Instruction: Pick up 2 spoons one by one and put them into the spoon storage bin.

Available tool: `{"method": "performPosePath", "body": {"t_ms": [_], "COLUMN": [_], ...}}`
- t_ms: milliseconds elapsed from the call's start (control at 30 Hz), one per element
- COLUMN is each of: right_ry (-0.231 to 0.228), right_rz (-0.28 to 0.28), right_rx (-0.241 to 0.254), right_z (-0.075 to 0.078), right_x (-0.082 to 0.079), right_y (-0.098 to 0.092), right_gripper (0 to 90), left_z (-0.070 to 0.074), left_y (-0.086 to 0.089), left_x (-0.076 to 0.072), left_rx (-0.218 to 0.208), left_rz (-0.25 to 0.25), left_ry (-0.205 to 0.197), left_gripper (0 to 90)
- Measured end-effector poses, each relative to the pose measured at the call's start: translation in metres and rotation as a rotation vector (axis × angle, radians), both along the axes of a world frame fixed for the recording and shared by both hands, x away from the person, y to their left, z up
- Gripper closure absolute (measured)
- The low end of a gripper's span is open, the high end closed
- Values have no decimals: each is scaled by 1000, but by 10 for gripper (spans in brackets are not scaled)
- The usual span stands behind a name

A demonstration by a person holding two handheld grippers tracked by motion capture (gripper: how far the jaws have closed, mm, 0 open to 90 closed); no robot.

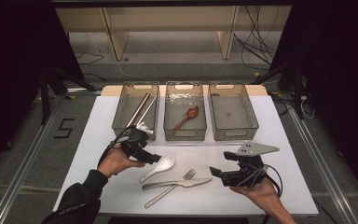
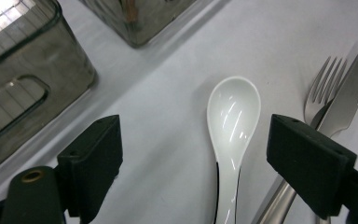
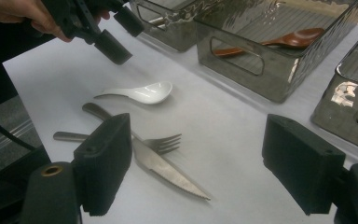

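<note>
A white ceramic spoon (image 1: 158,168) lies on the white table, bowl toward the bins. My left gripper (image 1: 150,157) hovers just over its left side; in the left gripper view the spoon (image 2: 233,116) lies in the gap of the open left gripper (image 2: 193,154), untouched. Beside it, a steel fork (image 1: 170,189) and a knife (image 1: 179,183) lie crossed. My right gripper (image 1: 220,164) is held at the right of the cutlery, open and empty. In the right gripper view the right gripper (image 3: 191,172) frames the knife (image 3: 168,170), with the left gripper (image 3: 121,33) farther off.
Three clear bins stand in a row at the back of the table. The left bin (image 1: 121,114) holds chopsticks (image 1: 140,109), the middle bin (image 1: 185,135) a red-brown spoon (image 1: 187,116), and the right bin (image 1: 233,133) has nothing visible inside.
</note>
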State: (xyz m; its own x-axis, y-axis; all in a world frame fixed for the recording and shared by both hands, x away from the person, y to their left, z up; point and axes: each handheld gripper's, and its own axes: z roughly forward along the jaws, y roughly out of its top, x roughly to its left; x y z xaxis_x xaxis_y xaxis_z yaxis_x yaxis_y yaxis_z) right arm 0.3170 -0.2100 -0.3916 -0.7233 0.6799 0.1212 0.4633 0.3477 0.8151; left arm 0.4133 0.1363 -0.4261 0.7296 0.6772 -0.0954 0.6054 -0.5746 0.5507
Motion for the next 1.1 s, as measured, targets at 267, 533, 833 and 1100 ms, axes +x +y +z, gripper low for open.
{"method": "performPosePath", "body": {"t_ms": [267, 533, 833, 1100], "right_ry": [2, -1, 0, -1], "right_rz": [1, 3, 3, 7], "right_rx": [-1, 0, -2, -4], "right_z": [0, 0, 0, 1], "right_x": [0, 0, -1, -1], "right_y": [1, 1, 1, 1], "right_gripper": [251, 251, 251, 252], "left_z": [-15, -28, -34, -38], "left_y": [-9, -12, -14, -18], "left_x": [-11, -17, -20, -21], "left_rx": [96, 160, 180, 207], "left_rz": [-49, -80, -95, -111], "left_ry": [54, 109, 146, 150], "left_gripper": [184, 210, 374, 483]}}
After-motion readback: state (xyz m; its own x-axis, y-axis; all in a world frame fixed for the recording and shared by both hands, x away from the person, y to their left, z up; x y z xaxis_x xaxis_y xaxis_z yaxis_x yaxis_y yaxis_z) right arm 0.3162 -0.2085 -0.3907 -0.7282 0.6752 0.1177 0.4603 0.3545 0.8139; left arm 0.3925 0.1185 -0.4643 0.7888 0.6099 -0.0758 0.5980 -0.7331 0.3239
